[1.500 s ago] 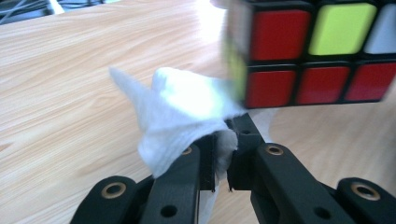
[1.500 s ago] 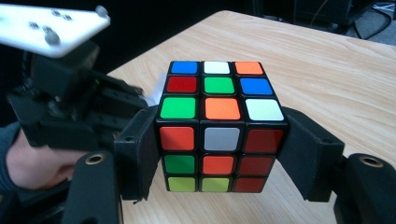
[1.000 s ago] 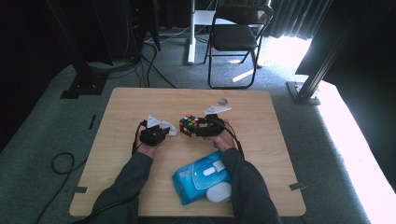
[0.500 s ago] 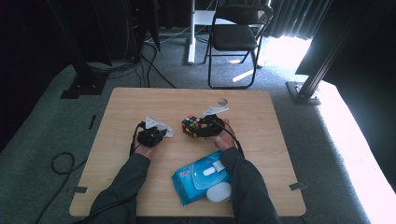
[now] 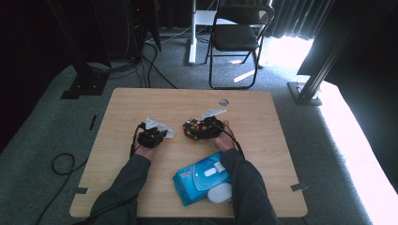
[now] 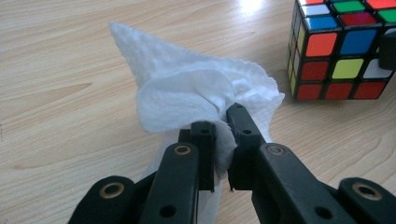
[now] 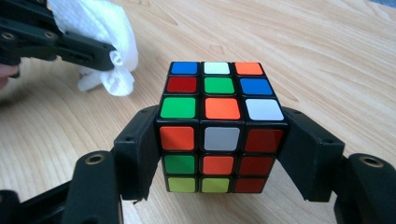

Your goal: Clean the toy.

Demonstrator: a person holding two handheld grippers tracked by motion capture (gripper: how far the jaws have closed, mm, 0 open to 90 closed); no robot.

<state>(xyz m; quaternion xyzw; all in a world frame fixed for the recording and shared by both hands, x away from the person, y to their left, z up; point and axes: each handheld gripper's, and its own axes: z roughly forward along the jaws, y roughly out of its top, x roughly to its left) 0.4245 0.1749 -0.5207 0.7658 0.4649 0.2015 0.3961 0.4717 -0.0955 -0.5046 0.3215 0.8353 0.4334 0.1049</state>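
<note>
Right tool is clamping the scrambled colour cube by two opposite sides, its black jaws pressing flat against the cube's side faces while the cube is sitting on the wooden surface. Left tool is pinching a crumpled white wipe, its jaws pressed nearly together on a fold of it, with the rest of the wipe bunching up ahead of the jaws and touching the wood.

In the high view the cube is resting near the middle of the surface, with the wipe lying near it on the left tool's side and not touching it. The right tool is coming at the cube from the opposite side. Nearer the person than the cube, a blue pack of wet wipes is lying between the two sleeves, with a white flap on top; its printing is too small to read. Beyond the cube, bare wood is running to the far edge, broken by one small round hole. Wide open wood is also lying to either side of the cube, out to the side edges.
</note>
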